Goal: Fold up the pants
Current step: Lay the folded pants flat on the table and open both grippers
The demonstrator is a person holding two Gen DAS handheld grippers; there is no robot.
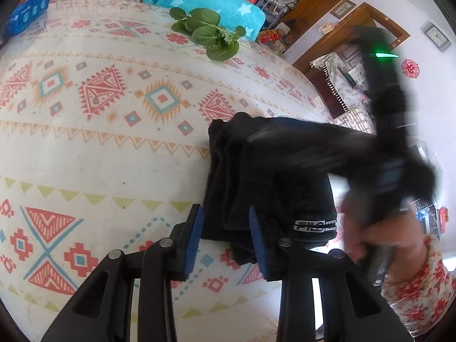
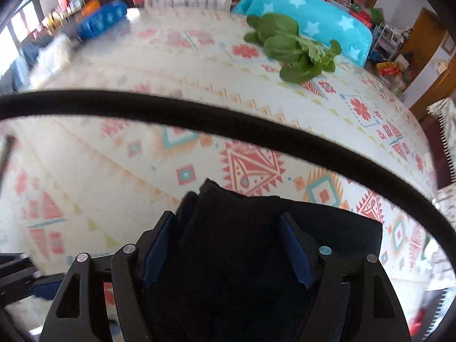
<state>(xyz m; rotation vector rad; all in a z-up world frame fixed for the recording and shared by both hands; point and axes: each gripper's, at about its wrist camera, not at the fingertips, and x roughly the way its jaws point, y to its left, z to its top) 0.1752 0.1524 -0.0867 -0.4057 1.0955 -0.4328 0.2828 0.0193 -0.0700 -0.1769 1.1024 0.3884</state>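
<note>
The black pants [image 1: 270, 182] lie folded in a compact bundle on the patterned tablecloth [image 1: 114, 148], with a white-lettered label band at the near right corner. My left gripper [image 1: 226, 228] straddles the bundle's near left edge. Its blue pads stand narrowly apart with fabric between them, and I see no pinch. My right gripper [image 1: 273, 134], blurred and held by a hand [image 1: 379, 239] in a floral sleeve, hovers over the bundle's far right side. In the right wrist view the right gripper [image 2: 228, 219] is wide open above the black pants [image 2: 233, 228].
A bunch of leafy greens [image 1: 211, 34] lies at the table's far edge, before a turquoise star towel [image 1: 216, 2]. A blue box [image 1: 27, 14] sits at the far left corner. A black cable [image 2: 228, 119] crosses the right wrist view. The table edge curves close on the right.
</note>
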